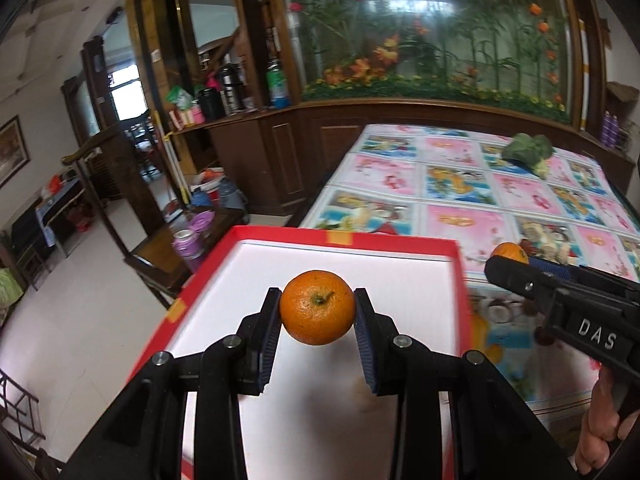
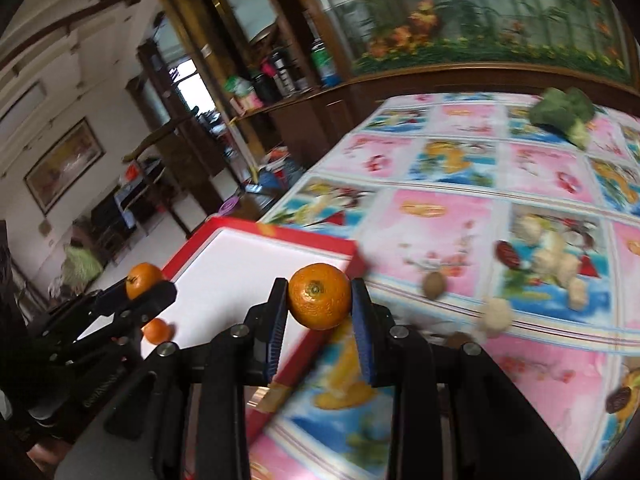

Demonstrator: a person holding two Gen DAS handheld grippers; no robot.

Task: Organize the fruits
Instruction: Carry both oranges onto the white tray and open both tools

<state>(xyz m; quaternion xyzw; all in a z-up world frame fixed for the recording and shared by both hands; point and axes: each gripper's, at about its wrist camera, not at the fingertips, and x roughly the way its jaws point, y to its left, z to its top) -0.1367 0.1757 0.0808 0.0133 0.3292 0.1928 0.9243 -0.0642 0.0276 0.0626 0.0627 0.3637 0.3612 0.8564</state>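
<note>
While clamped, orange (image 1: 317,307) between pads (image 1: 267,336).

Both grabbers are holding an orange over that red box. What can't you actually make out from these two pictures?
- Red box: near end hidden by the left gripper in the left view.
- Small orange fruit in the box: partly hidden behind the left gripper's finger, right view.
- Brown and pale items on the tablecloth: too blurred to identify, right view.

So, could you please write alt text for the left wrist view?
The left gripper holds an orange above a red-rimmed white tray. At right, the right gripper holds a second orange over a patterned tablecloth, with broccoli farther back.
</note>
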